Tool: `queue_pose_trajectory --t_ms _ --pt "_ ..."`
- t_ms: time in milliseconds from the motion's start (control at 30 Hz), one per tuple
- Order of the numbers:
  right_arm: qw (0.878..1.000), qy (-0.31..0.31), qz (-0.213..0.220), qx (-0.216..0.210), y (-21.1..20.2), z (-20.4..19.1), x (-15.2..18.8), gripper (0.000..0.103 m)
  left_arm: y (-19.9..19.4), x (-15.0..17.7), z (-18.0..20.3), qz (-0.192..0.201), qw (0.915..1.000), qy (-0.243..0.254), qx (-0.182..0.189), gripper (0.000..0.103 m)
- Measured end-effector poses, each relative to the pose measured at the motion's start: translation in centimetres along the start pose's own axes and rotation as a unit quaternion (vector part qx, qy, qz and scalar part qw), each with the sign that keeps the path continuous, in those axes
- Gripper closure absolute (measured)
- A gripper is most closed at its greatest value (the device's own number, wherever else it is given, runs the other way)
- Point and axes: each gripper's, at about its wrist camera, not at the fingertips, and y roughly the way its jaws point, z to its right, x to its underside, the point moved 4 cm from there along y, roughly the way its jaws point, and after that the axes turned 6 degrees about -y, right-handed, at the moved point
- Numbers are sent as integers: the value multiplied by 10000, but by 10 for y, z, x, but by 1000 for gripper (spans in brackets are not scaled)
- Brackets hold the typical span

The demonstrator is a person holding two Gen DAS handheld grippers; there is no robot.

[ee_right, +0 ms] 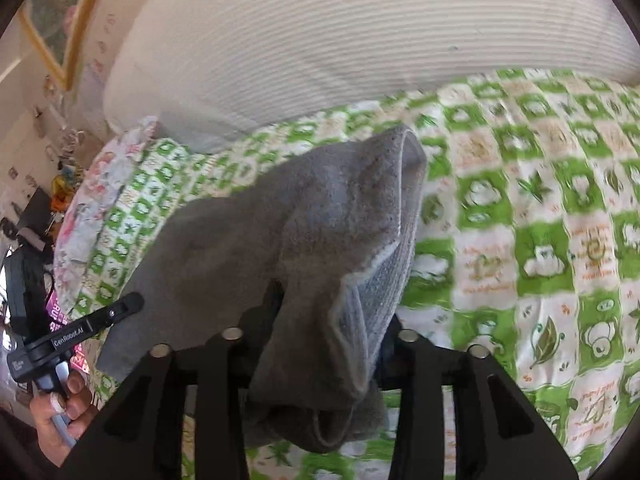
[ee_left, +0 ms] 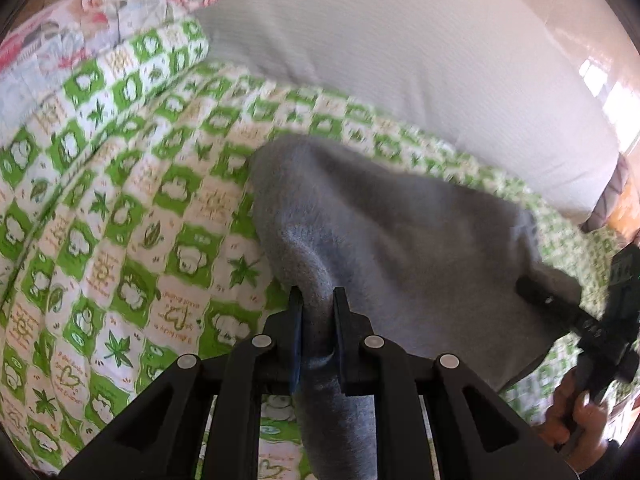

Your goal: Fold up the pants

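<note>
The grey pants [ee_left: 392,232] hang stretched between both grippers above the green-and-white patterned bedspread [ee_left: 120,208]. My left gripper [ee_left: 318,300] is shut on one edge of the grey cloth, which bunches between its jaws. My right gripper [ee_right: 332,300] is shut on the other end of the pants [ee_right: 320,216]; the fabric drapes over its jaws and hides the tips. The right gripper also shows at the right edge of the left wrist view [ee_left: 536,292], and the left gripper shows at the left edge of the right wrist view [ee_right: 128,306].
A large white ribbed pillow [ee_right: 320,40] lies along the far side of the bed. A floral pillow [ee_left: 100,8] and a green patterned pillow [ee_left: 132,64] lie at the bed's end. A picture frame [ee_right: 60,8] hangs on the wall.
</note>
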Motion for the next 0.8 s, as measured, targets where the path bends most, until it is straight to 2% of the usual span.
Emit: queue_pose_trajectory --t_ms 67,133,200,233,267,400,800 --pt "9999 -41 -56 158 1 3 1 37 8 4 -6 -95 9999 -46 -72 80" --pt "9992 -131 -136 360 2 5 3 28 12 8 -12 -135 9998 -26 -135 74" --pt "9987 -202 -212 417 2 6 6 24 12 10 -14 -82 9996 53 -259 60" --pt "9985 -214 -252 442 3 7 6 22 11 10 -15 -68 9995 69 -311 56" --pt "9982 -222 -297 468 3 8 7 21 10 10 -17 -59 9993 71 -357 52" --pt "9981 -208 -328 481 -7 6 8 21 0 11 -23 -64 9994 36 -328 50" --pt "9956 -826 382 204 -72 -39 -7 21 -38 21 -24 116 9981 253 -543 48"
